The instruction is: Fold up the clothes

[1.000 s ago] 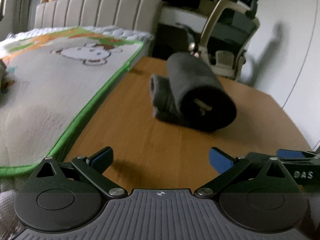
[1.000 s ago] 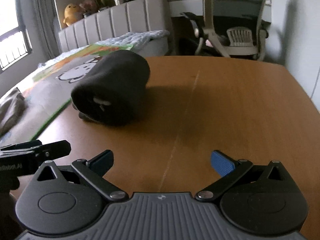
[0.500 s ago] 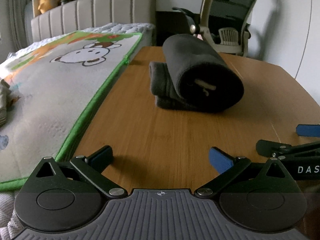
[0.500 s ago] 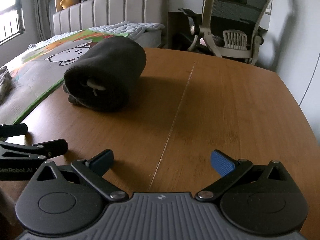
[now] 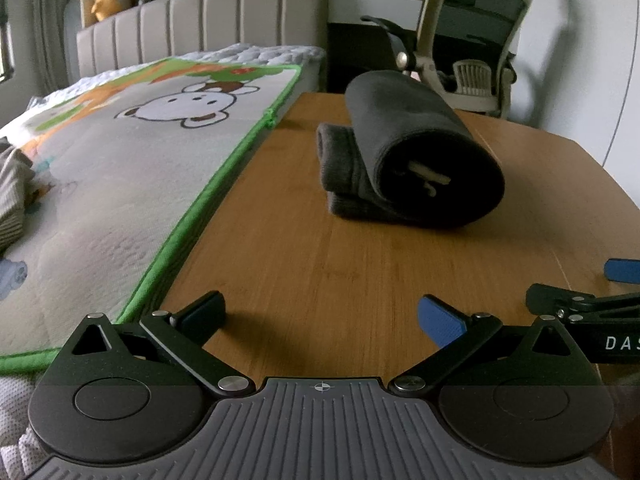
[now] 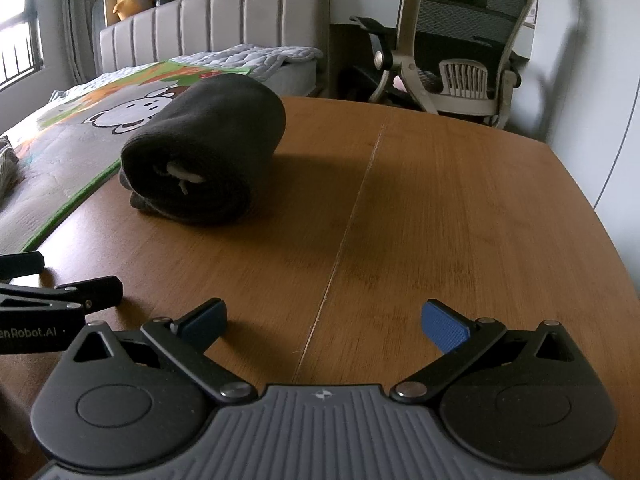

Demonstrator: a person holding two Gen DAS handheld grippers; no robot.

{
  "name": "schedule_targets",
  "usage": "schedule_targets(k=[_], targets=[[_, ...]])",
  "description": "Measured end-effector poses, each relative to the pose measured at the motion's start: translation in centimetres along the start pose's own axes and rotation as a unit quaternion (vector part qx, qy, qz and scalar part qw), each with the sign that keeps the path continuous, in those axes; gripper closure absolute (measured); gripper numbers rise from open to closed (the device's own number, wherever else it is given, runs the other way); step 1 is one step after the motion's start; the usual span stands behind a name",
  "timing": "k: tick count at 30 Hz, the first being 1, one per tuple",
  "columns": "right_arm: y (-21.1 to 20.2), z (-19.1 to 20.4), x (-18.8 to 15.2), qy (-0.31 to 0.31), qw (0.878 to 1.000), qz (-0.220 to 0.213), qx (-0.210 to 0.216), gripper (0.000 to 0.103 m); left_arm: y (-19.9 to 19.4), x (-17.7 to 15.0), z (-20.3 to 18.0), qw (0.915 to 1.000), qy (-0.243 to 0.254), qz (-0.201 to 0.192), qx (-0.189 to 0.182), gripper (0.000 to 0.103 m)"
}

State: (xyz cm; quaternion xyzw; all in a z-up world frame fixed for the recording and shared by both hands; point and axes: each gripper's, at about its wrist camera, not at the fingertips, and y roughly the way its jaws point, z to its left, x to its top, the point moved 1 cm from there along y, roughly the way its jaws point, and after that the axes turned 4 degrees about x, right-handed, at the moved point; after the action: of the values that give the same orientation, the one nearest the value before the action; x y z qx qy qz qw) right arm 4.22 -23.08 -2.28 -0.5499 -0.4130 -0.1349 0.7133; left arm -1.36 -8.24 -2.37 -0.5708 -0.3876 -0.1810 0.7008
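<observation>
A dark grey garment (image 5: 404, 160) lies folded and rolled on the wooden table (image 5: 320, 272), near its far left side; it also shows in the right wrist view (image 6: 204, 160). My left gripper (image 5: 320, 316) is open and empty, low over the table's near edge, well short of the garment. My right gripper (image 6: 324, 320) is open and empty too, beside the left one and to the garment's right. Each gripper's tip shows in the other's view.
A bed with a cartoon-print, green-edged mat (image 5: 132, 168) adjoins the table's left side, with a grey cloth (image 5: 12, 196) on it. An office chair (image 6: 456, 44) and desk stand behind the table. A wall runs along the right.
Both grippers have drawn back and levelled, away from the garment, which stays where it was. Both remain open.
</observation>
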Motion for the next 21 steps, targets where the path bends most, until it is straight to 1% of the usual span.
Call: schedule_targets(k=[21], targets=[[0.08, -0.1, 0.02, -0.003, 1.0, -0.001, 0.004, 0.0, 0.23, 0.11, 0.05, 1.0, -0.001, 0.0, 0.001, 0.0]])
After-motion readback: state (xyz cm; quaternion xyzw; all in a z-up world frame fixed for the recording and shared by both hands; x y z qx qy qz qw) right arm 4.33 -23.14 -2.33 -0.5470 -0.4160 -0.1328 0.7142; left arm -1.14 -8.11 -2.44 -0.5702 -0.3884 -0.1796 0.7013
